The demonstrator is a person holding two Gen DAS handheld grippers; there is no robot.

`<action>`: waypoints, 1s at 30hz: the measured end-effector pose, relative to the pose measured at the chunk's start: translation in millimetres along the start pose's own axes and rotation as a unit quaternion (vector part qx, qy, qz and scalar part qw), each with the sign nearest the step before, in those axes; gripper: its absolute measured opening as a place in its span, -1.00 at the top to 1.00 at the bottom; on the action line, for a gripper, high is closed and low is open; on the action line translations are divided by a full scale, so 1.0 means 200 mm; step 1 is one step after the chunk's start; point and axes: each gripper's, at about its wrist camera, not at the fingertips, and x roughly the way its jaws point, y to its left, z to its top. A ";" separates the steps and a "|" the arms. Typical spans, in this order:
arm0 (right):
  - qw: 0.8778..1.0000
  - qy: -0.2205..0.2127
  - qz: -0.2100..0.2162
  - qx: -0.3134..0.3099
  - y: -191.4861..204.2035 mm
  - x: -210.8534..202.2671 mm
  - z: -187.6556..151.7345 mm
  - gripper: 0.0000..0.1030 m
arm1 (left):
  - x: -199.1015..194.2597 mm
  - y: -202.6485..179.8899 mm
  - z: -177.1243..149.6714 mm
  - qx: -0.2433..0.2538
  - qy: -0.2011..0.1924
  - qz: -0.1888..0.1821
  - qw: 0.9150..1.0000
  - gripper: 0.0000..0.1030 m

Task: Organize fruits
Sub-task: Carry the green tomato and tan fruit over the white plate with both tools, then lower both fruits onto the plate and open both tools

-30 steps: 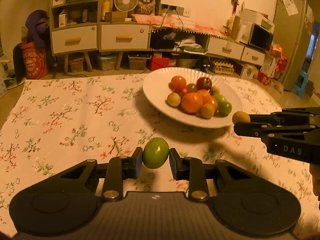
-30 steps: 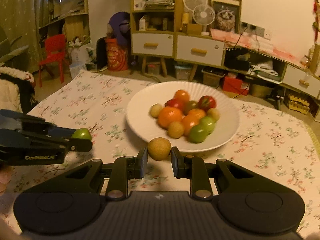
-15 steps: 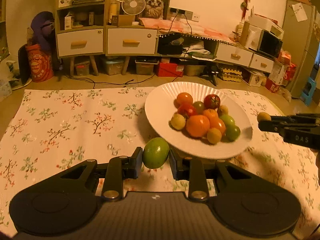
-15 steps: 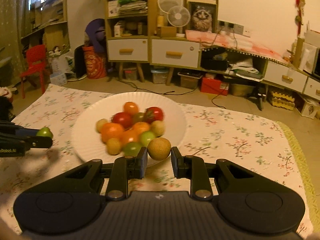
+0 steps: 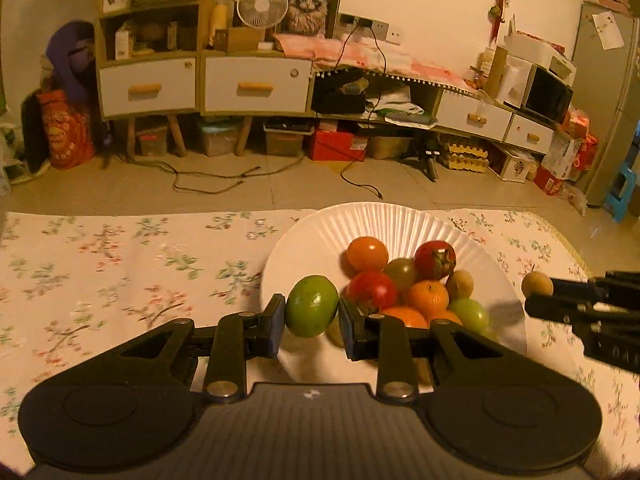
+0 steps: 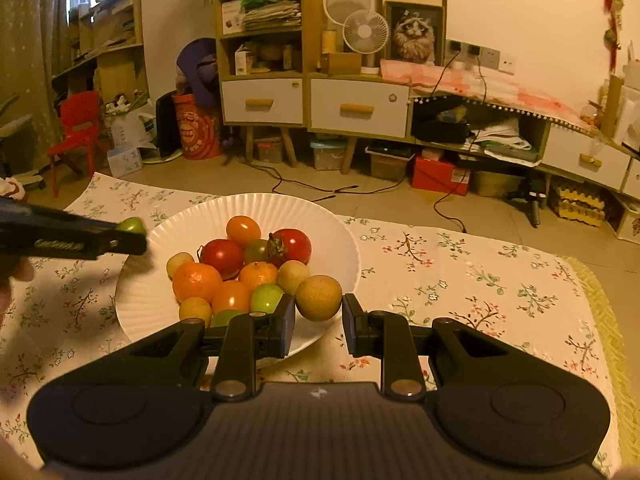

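A white fluted plate [image 5: 384,222] [image 6: 276,206] on the floral tablecloth holds a heap of several small fruits: red tomatoes, orange ones and green ones. My left gripper [image 5: 312,314] is shut on a green lime-like fruit [image 5: 311,306] and hangs over the plate's near left rim. My right gripper [image 6: 319,312] is shut on a brown round fruit [image 6: 319,297] above the plate's near right edge. From the right wrist camera, the left gripper [image 6: 134,232] comes in at the far left with the green fruit [image 6: 133,225]; the left wrist view shows the right gripper [image 5: 538,292] with the brown fruit [image 5: 537,284].
The floral tablecloth [image 6: 480,280] covers the table on both sides of the plate. Its yellow-green fringe [image 6: 600,300] marks the right edge. Beyond the table lie floor cables, drawer cabinets [image 6: 312,104], boxes and a red chair [image 6: 78,128].
Both grippers have moved in toward the plate with their fruits. The left one has come from the bare cloth to the plate's rim; the right one has shifted to the plate's right side.
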 end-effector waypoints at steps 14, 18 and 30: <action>0.999 0.017 0.030 -0.016 0.00 0.08 0.01 0.55 | 0.15 -0.03 0.07 -0.021 0.024 0.000 0.999 0.50; 0.999 0.018 0.031 -0.017 -0.01 0.08 0.02 0.55 | 0.15 -0.02 0.08 -0.023 0.024 -0.002 0.999 0.49; 1.000 0.009 0.029 -0.002 -0.03 0.05 0.04 0.42 | 0.08 -0.04 0.08 -0.010 0.010 0.002 1.000 0.07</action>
